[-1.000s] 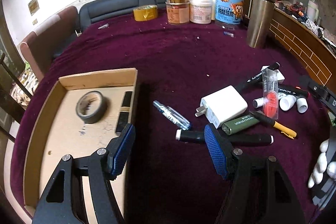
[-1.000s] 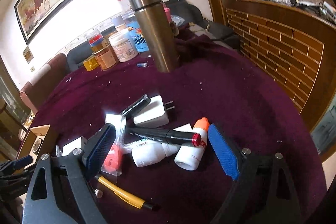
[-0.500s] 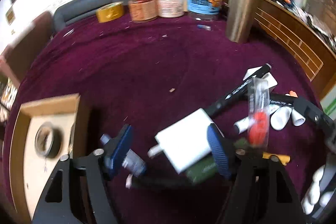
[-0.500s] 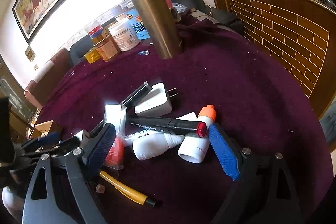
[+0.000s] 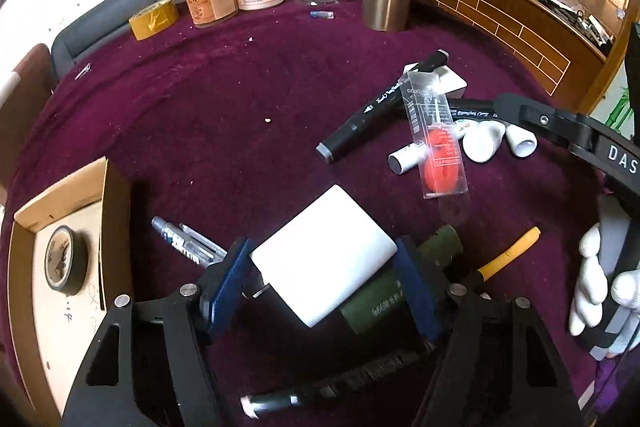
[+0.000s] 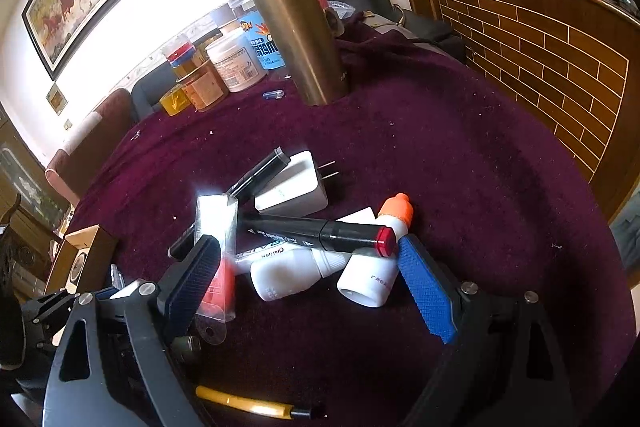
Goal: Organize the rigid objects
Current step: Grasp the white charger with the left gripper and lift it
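Since the earlier frame our left gripper (image 5: 324, 263) had swung away from the box (image 5: 60, 203) and come down over the white charger (image 5: 324, 259), which now sat between its blue pads (image 5: 230, 277). The jaws had just been closing on the charger and looked to touch both its sides, gripping it. Against the charger's right side lay a green cylinder (image 5: 400, 291); left of it, a pen (image 5: 188, 243). Our right gripper (image 6: 308, 287) hung released above two white bottles (image 6: 328, 275), well right of the charger.
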